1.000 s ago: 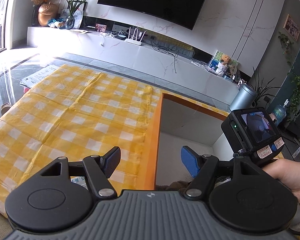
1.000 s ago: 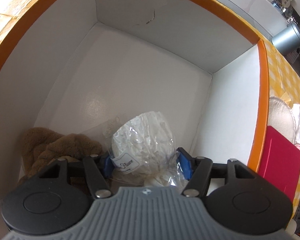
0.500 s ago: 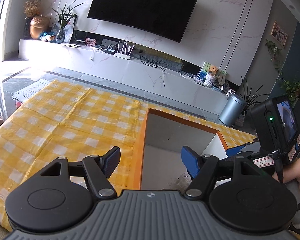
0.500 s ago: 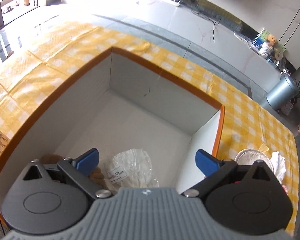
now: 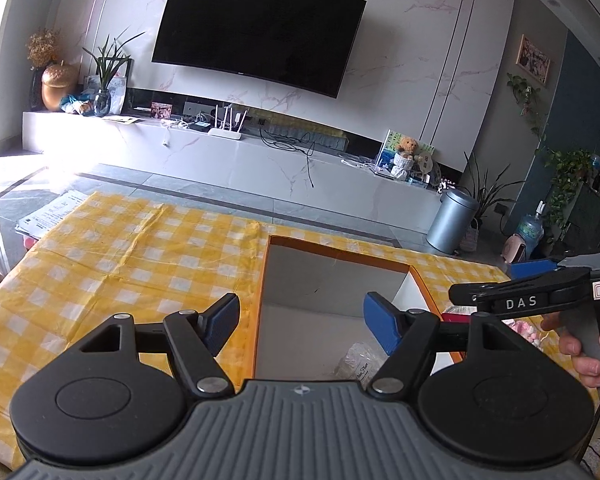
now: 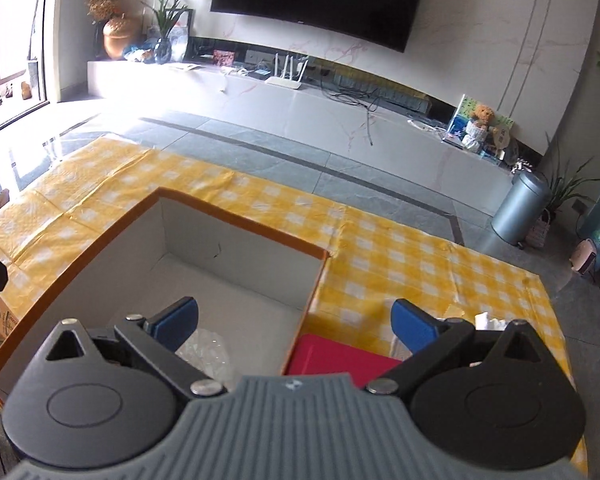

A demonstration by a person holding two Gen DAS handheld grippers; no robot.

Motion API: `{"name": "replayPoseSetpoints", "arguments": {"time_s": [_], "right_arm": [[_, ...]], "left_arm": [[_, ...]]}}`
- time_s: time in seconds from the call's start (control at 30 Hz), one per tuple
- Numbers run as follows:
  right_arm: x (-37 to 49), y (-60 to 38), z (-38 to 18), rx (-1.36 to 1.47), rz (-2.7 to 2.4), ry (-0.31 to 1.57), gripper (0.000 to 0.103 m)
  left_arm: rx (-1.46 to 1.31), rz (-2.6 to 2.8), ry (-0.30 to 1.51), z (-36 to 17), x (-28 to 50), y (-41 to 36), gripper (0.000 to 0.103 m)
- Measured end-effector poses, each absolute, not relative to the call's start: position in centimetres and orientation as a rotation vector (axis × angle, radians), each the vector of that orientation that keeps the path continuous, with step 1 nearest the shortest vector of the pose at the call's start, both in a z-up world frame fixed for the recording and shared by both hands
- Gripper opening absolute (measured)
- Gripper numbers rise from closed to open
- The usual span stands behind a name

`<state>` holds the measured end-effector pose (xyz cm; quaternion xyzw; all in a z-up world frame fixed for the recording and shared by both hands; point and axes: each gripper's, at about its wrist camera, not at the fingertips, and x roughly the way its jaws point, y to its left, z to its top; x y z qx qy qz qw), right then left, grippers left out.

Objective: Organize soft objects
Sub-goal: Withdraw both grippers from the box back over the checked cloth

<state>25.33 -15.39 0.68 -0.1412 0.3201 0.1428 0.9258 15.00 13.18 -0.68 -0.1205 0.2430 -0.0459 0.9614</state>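
Right gripper (image 6: 294,320) spread wide, empty. Plastic-wrapped bundle (image 6: 204,350) lies in orange-rimmed box (image 6: 236,220), lower frame, beside left fingertip. Left gripper (image 5: 300,320) wide, empty.

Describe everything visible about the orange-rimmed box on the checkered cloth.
The box is a large open-topped carton that looks like cardboard, with an orange rim and outside and plain white inner walls and floor. It sits upright on the yellow checkered tablecloth. A crinkled clear plastic bag with a label lies on its floor at the near side. A red flat thing lies against its right outer wall. Neither gripper touches it.
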Motion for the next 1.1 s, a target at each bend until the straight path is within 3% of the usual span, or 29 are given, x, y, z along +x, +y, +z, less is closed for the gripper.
{"name": "replayPoseSetpoints", "arguments": {"time_s": [0.47, 1.1], "right_arm": [[21.3, -27.9, 0.9, -0.091, -0.013, 0.524, 0.101], [20.7, -38.4, -4.0, 0.222, -0.176, 0.582, 0.101]], "left_arm": [[-0.061, -0.208, 0.454, 0.6, 13.9, 7.4, 0.084], [0.004, -0.292, 0.453, 1.4, 13.5, 0.4, 0.089]]}}
